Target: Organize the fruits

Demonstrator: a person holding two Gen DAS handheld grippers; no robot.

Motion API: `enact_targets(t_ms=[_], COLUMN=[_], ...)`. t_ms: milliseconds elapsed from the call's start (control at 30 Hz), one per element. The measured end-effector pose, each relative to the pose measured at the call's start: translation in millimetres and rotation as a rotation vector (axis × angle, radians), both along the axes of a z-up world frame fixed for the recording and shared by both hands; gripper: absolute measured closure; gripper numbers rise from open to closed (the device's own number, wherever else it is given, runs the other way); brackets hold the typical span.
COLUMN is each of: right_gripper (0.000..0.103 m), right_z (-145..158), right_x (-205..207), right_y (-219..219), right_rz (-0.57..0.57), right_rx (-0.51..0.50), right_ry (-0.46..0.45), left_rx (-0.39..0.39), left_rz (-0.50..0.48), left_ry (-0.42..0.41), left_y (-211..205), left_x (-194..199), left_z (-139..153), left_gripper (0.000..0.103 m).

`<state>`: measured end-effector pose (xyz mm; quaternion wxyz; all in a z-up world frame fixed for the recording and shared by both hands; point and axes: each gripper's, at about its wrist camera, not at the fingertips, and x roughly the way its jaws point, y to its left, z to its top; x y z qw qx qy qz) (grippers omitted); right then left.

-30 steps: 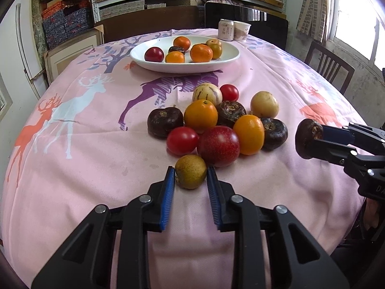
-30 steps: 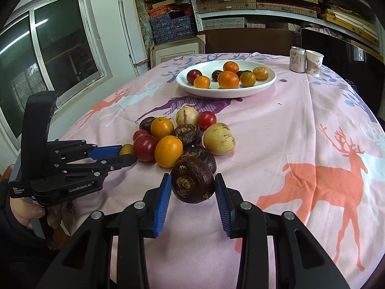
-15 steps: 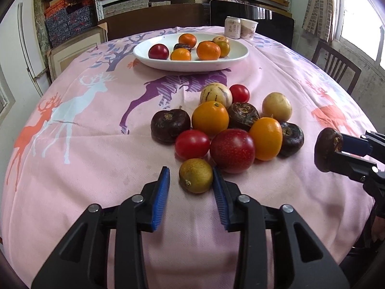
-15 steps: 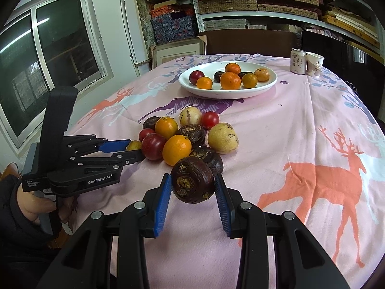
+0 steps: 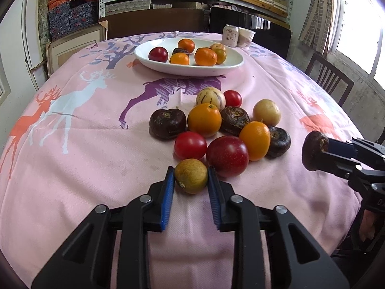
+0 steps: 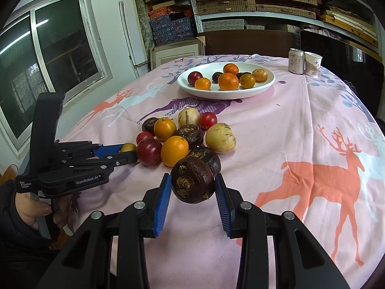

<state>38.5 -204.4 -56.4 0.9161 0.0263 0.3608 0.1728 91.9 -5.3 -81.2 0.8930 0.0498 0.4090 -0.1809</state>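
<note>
A pile of loose fruit (image 5: 216, 125) lies on the pink deer tablecloth (image 5: 84, 144). My left gripper (image 5: 191, 180) is shut on a small yellow-green fruit (image 5: 191, 179) at the pile's near edge; the fruit rests on the cloth. It also shows in the right wrist view (image 6: 128, 147). My right gripper (image 6: 193, 187) is shut on a dark brown water chestnut (image 6: 193, 183) and holds it above the cloth; it shows at the right of the left wrist view (image 5: 314, 149). A white plate (image 5: 231, 66) with several fruits stands at the far side.
A can (image 5: 230, 35) and a paper cup (image 5: 246, 37) stand behind the plate. A chair (image 5: 329, 79) is at the table's right. Shelves with boxes (image 6: 240, 2) fill the back wall. A window (image 6: 48, 55) is on the left.
My left gripper has closed its jaws onto the small yellow-green fruit. My right gripper holds the water chestnut nearly still, drifting slightly.
</note>
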Motion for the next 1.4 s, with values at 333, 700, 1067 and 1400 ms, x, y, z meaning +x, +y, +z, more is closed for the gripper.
enact_targets(t_ms=[333,700,1067,1400], right_gripper=[0.066,0.066,0.048,0.048], right_z=[17,82,34,-13], right_x=[-1,8,66,26], right_y=[-26,-81,-84,-41], right_rz=[-0.055,-0.142,-0.065,0.068], right_rx=[0.016,0.060,0.005,-0.144], right_ry=[-0.054,-0.240,0.017,0.089], left_rx=[-0.060,-0.106,-0.122,-0.143], left_rz=[-0.002,0.002,-0.030,-0.030], left_ry=[-0.087,-0.186,-0.192,-0.108], left_y=[12,16,-10,-2], left_x=[-20,1,37,26], left_z=[35,99,113,79], left_gripper=[0.077,0.077,0.077,0.077])
